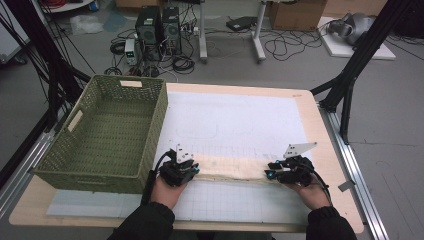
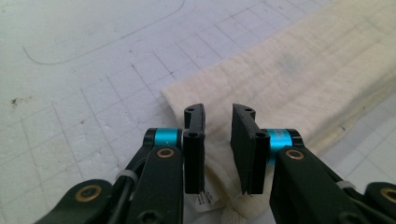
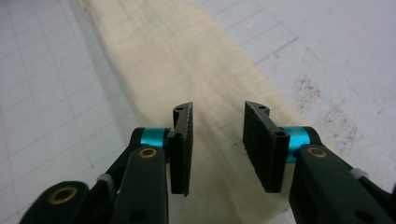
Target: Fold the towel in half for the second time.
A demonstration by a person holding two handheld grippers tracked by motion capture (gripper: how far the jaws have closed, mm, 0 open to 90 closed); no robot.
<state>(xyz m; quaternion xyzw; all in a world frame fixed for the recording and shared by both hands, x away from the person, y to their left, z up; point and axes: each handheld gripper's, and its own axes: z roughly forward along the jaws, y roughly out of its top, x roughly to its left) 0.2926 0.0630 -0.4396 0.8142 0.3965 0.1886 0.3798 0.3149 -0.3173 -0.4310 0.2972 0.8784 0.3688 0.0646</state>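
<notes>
Folded cloth strip on the table, one tongs at each end.

Your table (image 1: 330,150) carries a green basket (image 1: 107,132) just beyond your left tongs (image 2: 217,140). The cream cloth (image 1: 232,170) lies flat, stretched between both tongs. Your left tongs stand narrowly parted over its end; your right tongs (image 3: 217,144) stand somewhat wider, pads off the fabric.

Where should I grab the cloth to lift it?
Grip the cloth at its two short ends, coming in low from the near side. It lies flat as a long folded strip, with the open left gripper and right gripper already at those ends.
</notes>
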